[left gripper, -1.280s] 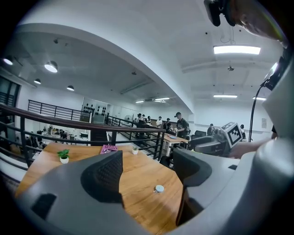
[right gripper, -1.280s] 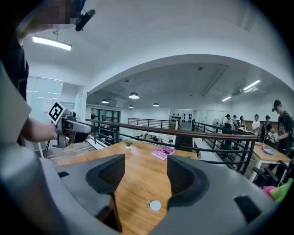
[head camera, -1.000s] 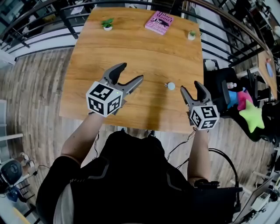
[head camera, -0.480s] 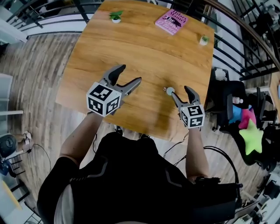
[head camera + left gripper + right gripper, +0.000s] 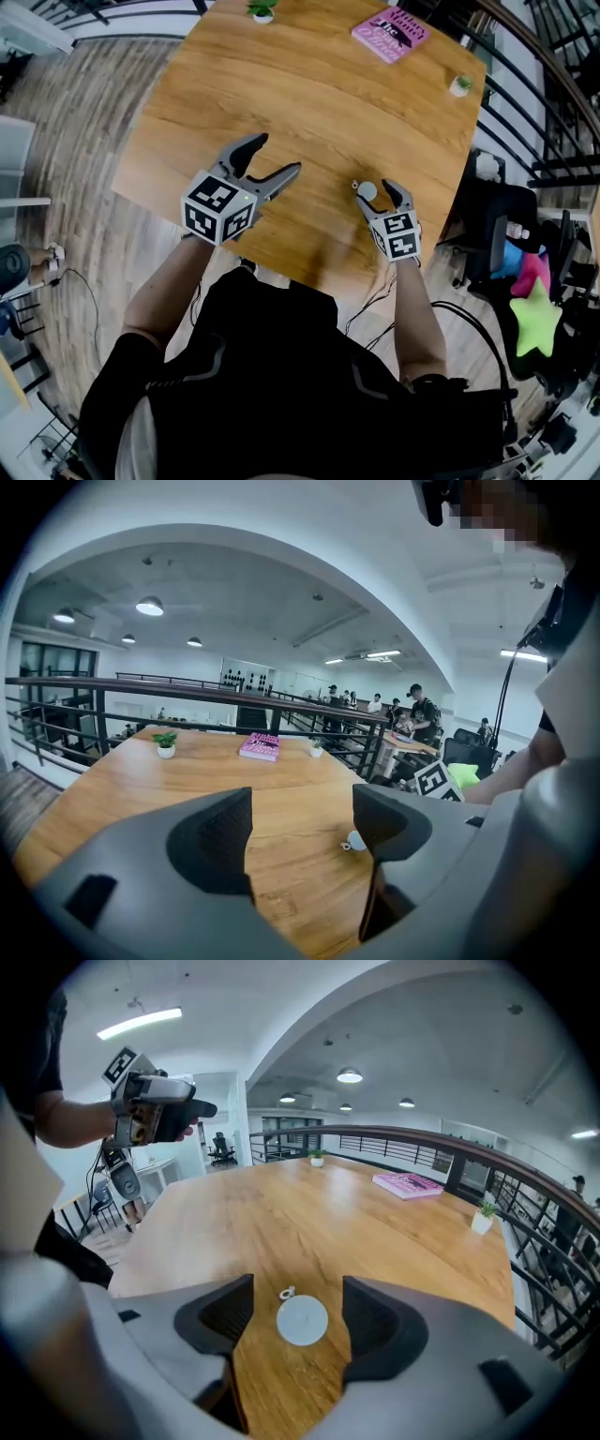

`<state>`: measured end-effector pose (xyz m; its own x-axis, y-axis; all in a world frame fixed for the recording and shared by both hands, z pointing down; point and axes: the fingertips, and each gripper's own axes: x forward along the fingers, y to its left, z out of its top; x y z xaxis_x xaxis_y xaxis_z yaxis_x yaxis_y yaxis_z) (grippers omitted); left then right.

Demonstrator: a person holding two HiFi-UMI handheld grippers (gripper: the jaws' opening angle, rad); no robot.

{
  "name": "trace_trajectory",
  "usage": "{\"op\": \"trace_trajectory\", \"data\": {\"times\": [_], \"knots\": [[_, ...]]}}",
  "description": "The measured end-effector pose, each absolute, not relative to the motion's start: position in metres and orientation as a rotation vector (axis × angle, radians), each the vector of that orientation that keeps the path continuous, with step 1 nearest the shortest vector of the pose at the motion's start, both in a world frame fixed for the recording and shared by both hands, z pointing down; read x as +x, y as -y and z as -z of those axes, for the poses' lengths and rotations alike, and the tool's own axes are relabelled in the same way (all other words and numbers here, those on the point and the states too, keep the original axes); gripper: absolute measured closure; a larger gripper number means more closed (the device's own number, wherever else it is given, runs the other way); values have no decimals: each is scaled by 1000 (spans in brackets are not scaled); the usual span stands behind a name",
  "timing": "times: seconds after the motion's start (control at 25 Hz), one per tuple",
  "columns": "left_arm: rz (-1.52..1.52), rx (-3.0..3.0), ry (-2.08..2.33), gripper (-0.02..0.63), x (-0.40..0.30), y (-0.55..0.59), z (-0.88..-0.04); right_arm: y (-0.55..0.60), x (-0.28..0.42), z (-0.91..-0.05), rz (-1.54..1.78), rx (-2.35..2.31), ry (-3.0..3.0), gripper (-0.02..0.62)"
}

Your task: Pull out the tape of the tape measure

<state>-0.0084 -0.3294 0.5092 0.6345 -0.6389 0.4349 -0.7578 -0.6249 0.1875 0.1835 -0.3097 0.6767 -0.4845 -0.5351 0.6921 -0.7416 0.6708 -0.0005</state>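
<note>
A small round white tape measure (image 5: 367,190) with a little pull ring lies flat on the wooden table (image 5: 300,112). My right gripper (image 5: 382,193) is open, and the tape measure (image 5: 302,1320) sits between its two jaws without touching either. My left gripper (image 5: 269,160) hangs open and empty above the table's near left part, well to the left of the disc; in the left gripper view the tape measure (image 5: 354,841) shows small just beside the right jaw.
A pink book (image 5: 391,34) lies at the table's far right. Two small potted plants (image 5: 263,11) (image 5: 460,85) stand at the far edge and the right edge. A black railing (image 5: 525,122) runs along the right side, with a chair and bright toys (image 5: 530,319) beyond.
My right gripper has moved left and forward until its jaws stand on either side of the tape measure. The left gripper has stayed nearly in place.
</note>
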Motion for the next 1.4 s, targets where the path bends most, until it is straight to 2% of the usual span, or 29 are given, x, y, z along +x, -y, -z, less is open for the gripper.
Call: {"op": "trace_trajectory", "data": {"times": [0.44,0.6,0.68,0.8,1.04,1.4], "knots": [[-500,2396,1185,256,-14,318,-545,307,183,-731,-428,789,2160,317],[-511,2401,1166,256,-12,314,-548,307,182,-730,-431,787,2167,342],[-518,2410,1159,256,-11,312,-548,308,181,-731,-420,790,2166,379],[-513,2414,1147,256,-9,312,-548,304,183,-731,-424,794,2144,379],[-519,2499,1073,256,-2,310,-526,306,172,-660,-534,892,2211,379],[-461,2645,972,256,0,307,-480,304,134,-547,-457,905,2306,379]]}}
